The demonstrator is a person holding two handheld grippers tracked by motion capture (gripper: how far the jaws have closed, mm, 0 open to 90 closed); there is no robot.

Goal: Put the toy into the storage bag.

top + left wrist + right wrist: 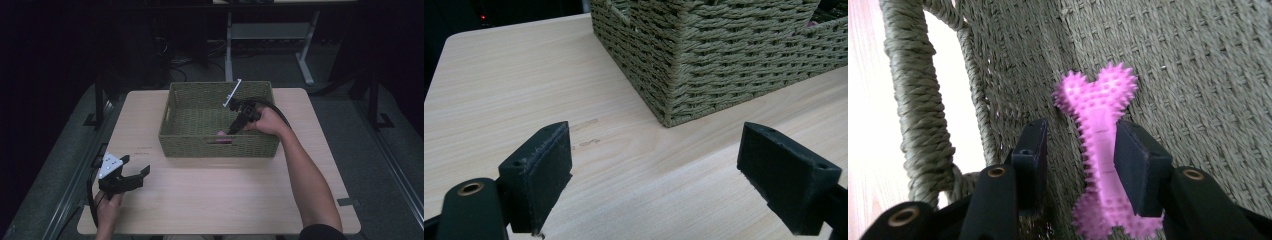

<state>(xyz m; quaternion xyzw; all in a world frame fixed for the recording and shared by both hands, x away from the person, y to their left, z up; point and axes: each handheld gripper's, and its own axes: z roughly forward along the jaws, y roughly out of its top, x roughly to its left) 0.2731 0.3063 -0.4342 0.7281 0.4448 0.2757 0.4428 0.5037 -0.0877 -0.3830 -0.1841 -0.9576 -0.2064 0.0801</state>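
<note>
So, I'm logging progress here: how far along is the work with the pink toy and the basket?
Done: the right gripper has reached into the green woven basket, its fingers either side of the pink spiky bone toy. In hand: that grasp; a gap remains at one finger, so the grip isn't firm. Left: closing or letting go. The left gripper waits open over the table.

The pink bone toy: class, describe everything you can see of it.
The pink bone toy looks like soft rubber, covered in small spikes, with a lobed knob at each end and a narrow shaft. It stands roughly upright inside the woven basket, near its handle opening. The right gripper has its jaws around the shaft; one pad touches it, while a gap shows on the other side. The high view shows a bit of pink at the gripper's tips.
</note>
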